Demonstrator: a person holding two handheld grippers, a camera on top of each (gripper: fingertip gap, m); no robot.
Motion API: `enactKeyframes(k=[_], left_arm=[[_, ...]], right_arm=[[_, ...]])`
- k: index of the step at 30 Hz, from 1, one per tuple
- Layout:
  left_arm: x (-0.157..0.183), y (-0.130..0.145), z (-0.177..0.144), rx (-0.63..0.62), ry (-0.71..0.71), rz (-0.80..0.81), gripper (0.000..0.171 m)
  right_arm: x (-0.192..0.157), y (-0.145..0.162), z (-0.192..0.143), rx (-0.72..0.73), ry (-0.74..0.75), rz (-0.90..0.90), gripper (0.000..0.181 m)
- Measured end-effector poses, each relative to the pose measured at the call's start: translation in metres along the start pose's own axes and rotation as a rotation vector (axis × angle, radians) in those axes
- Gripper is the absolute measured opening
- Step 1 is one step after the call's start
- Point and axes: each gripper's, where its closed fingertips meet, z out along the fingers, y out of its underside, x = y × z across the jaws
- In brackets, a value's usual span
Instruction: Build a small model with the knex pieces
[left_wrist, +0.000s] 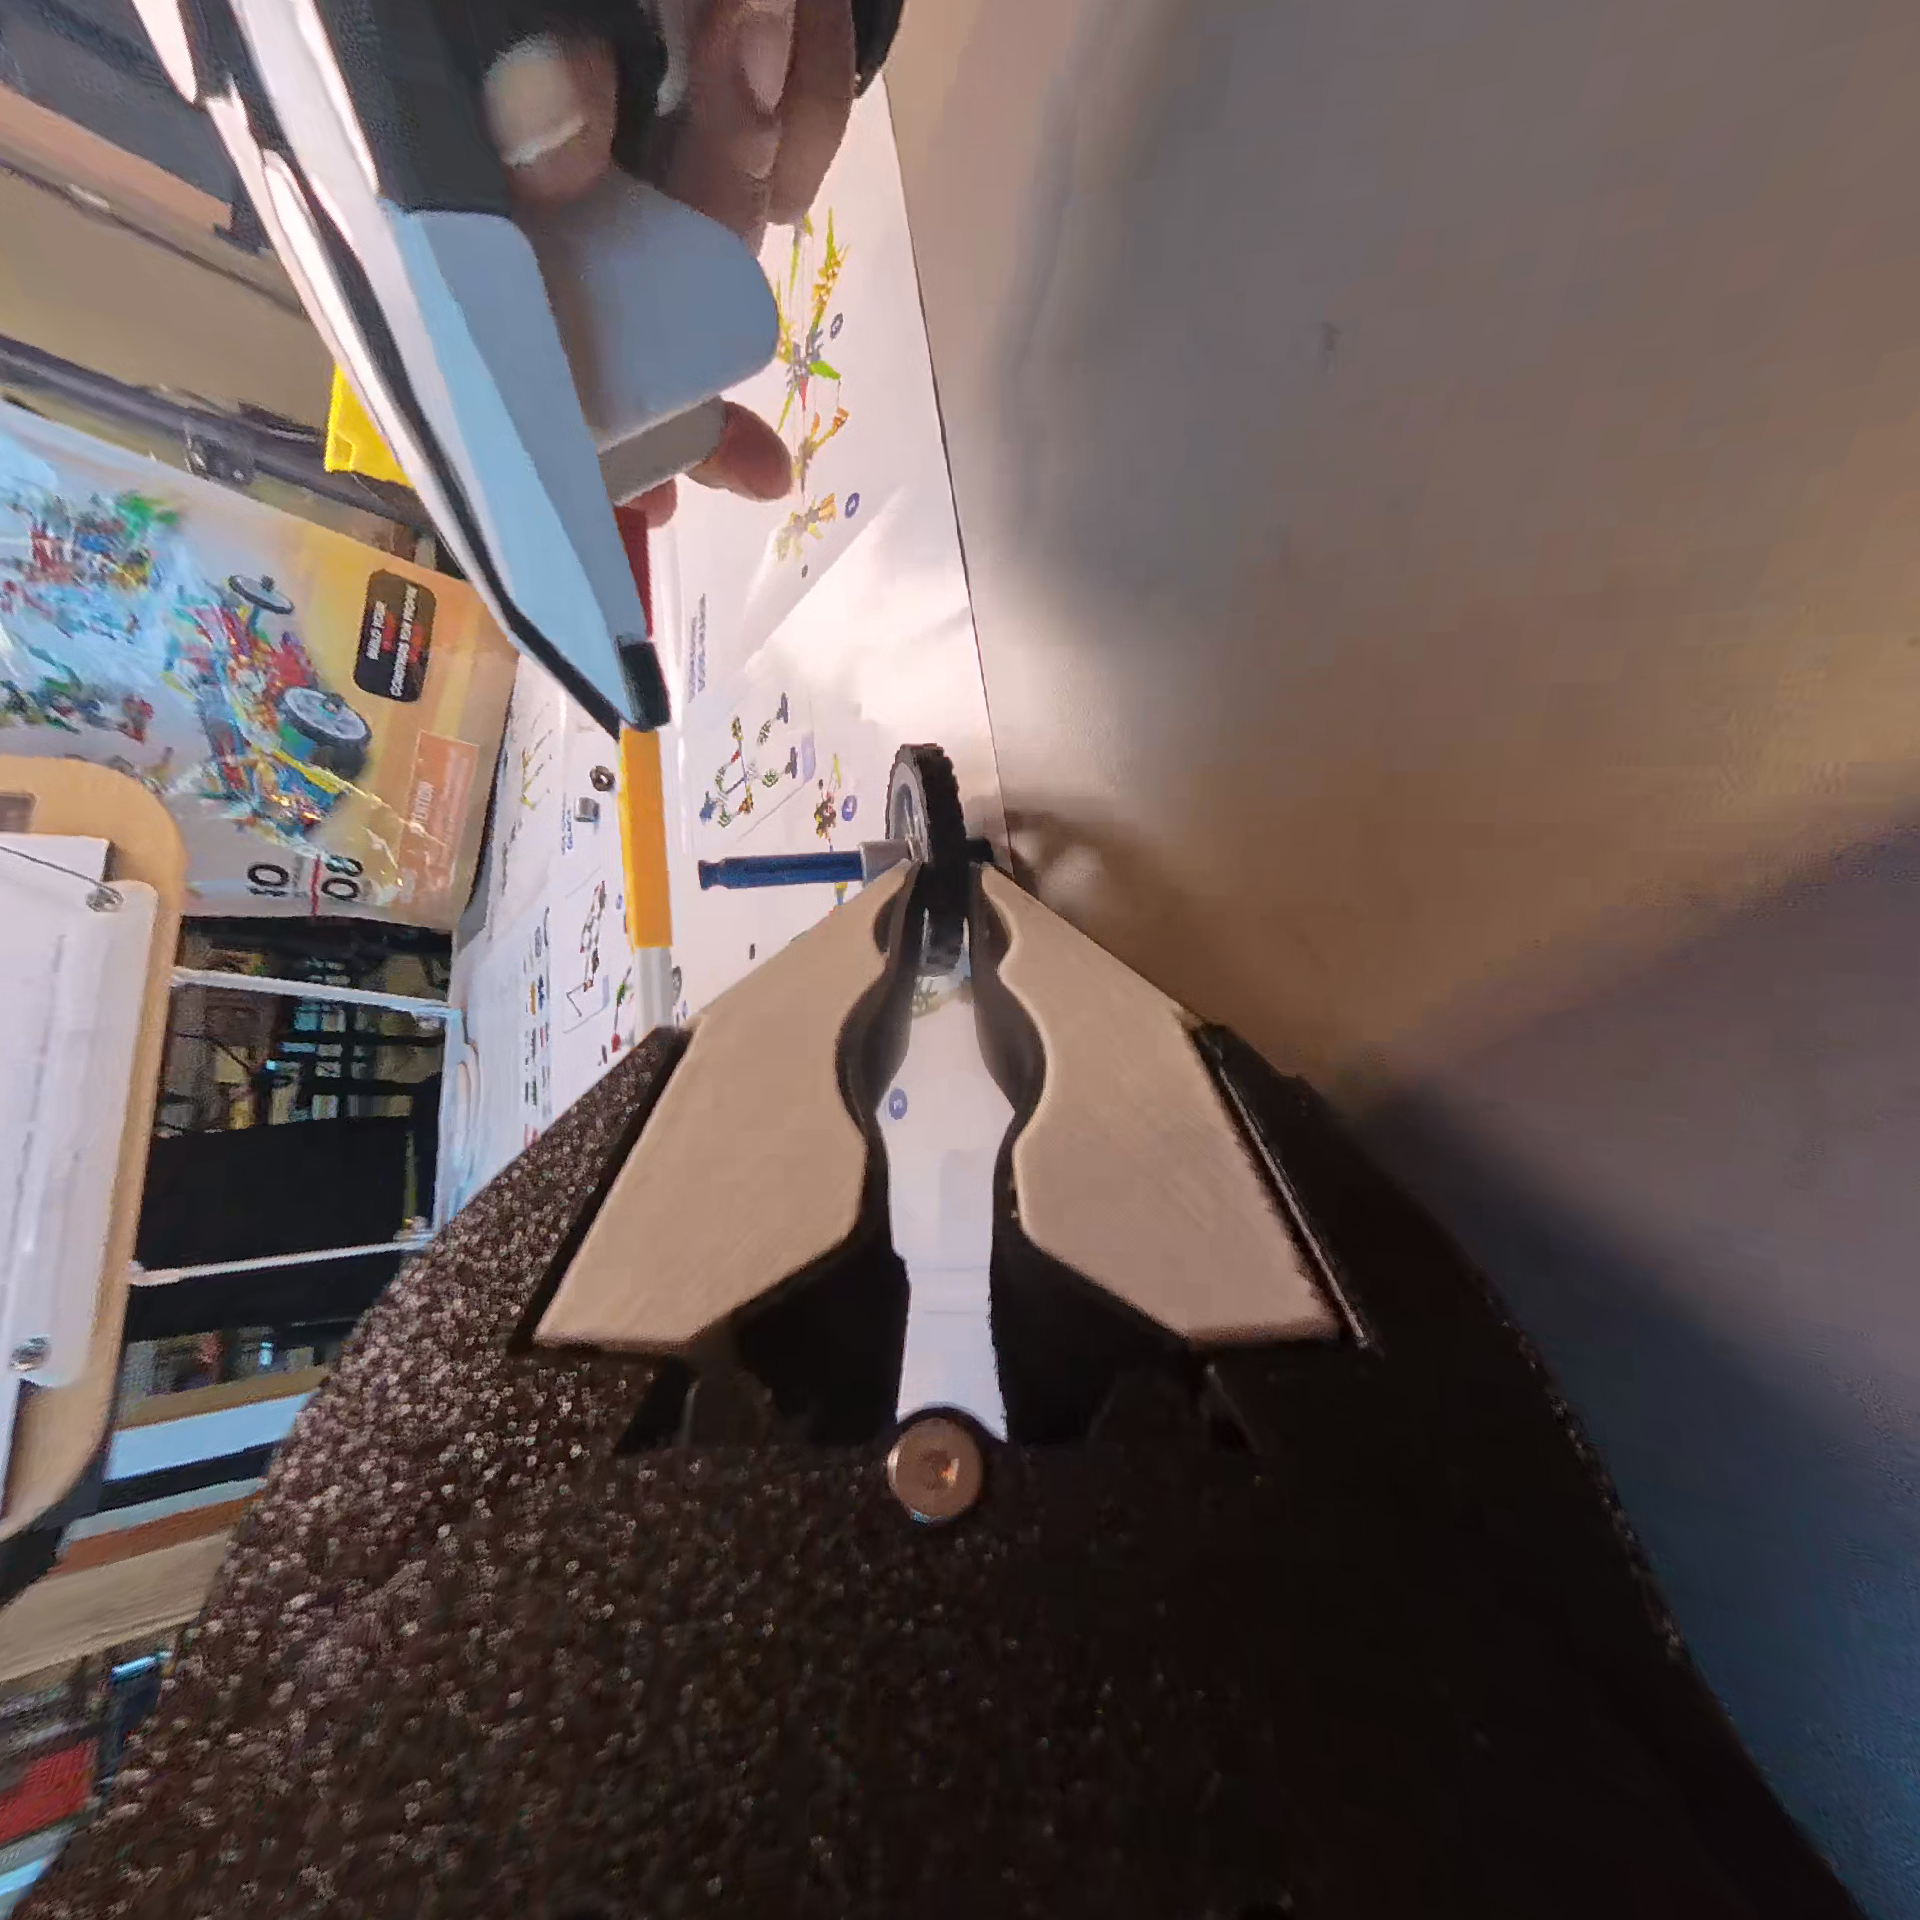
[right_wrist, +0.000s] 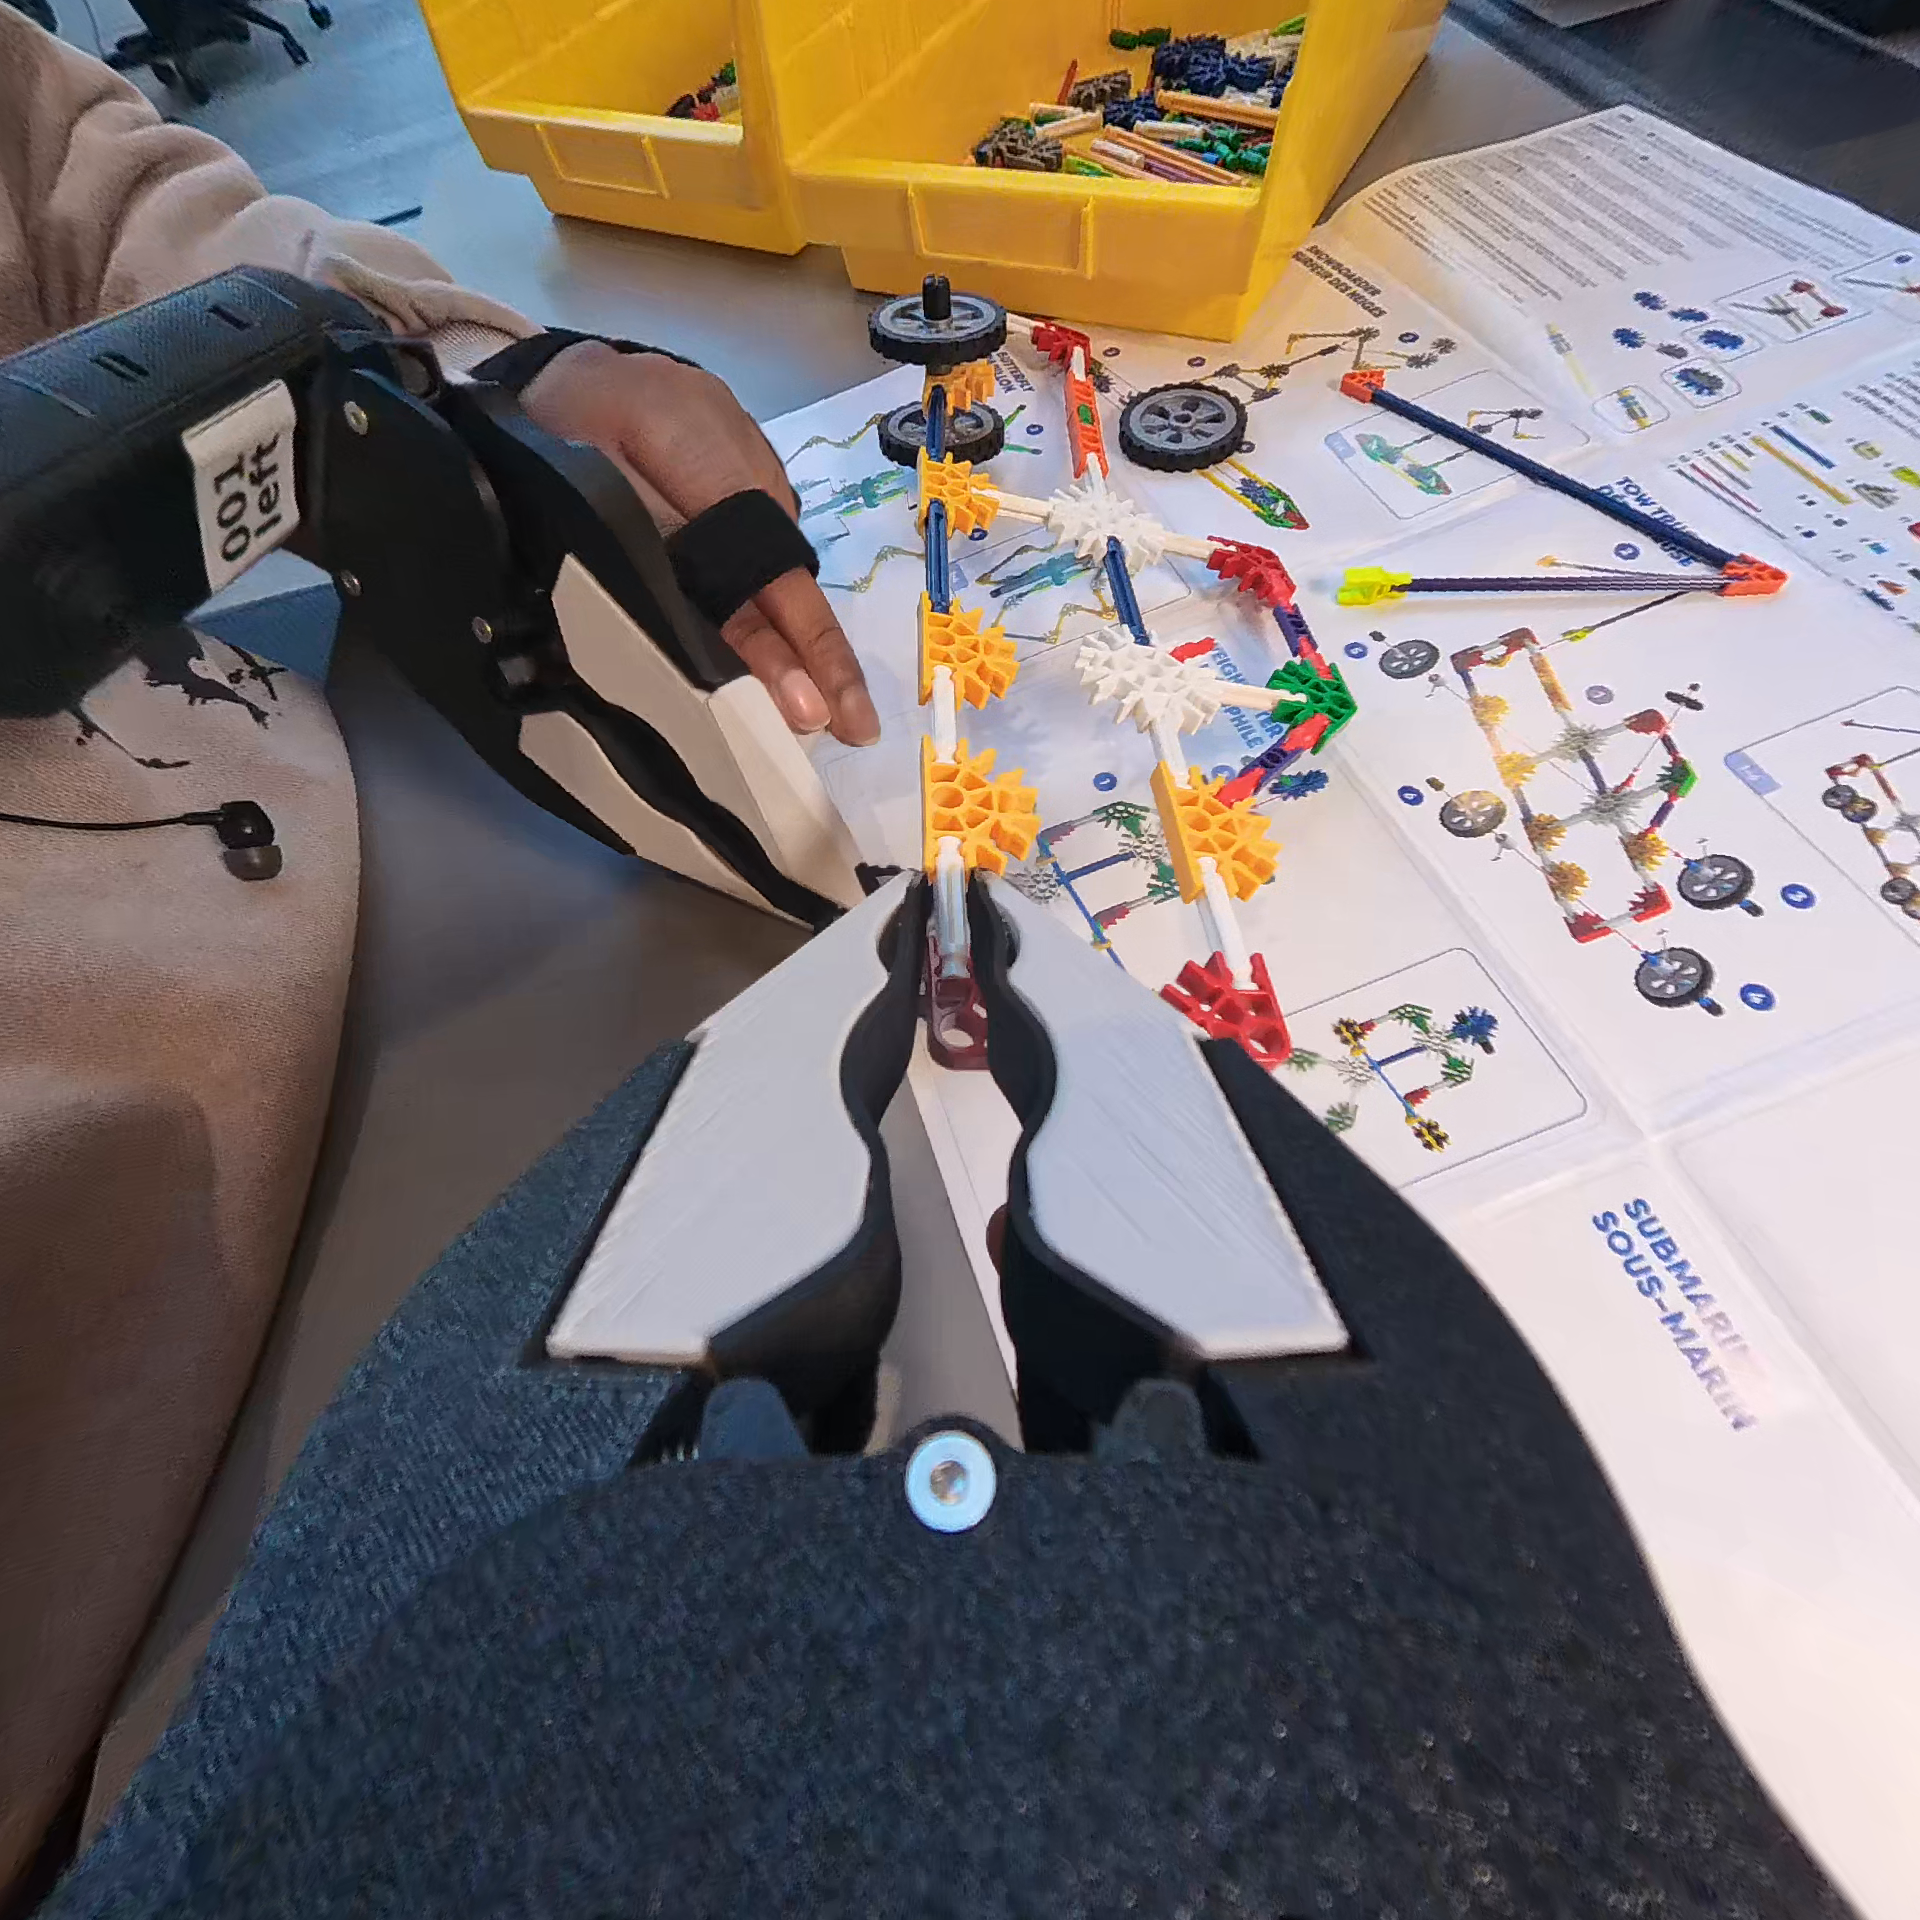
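Right gripper clamped on a white rod at the near end of a toy frame of plastic rods and toothed connectors, flat on an instruction sheet on the table. Left gripper nipped narrow on a small black wheel with a blue axle; in the right view its tips sit just beside the right's.

Frame looks light, stiff, snap-fit; likely to pop apart if twisted. Best held at rods close to a connector.

Writing: printed sheet, boxed kit, tag on left gripper; wording not copied. Yellow bins behind hold loose parts
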Motion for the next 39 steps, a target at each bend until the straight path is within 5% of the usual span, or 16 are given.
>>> enactKeyframes(k=[17, 39], left_arm=[[0.0, 0.0, -0.001, 0.003, -0.091, 0.258, 0.005], [0.011, 0.0, -0.012, 0.068, 0.089, -0.06, 0.009]], right_arm=[[-0.005, 0.01, -0.003, -0.01, -0.064, 0.148, 0.004], [-0.017, 0.015, 0.003, -0.085, -0.043, 0.017, 0.004]])
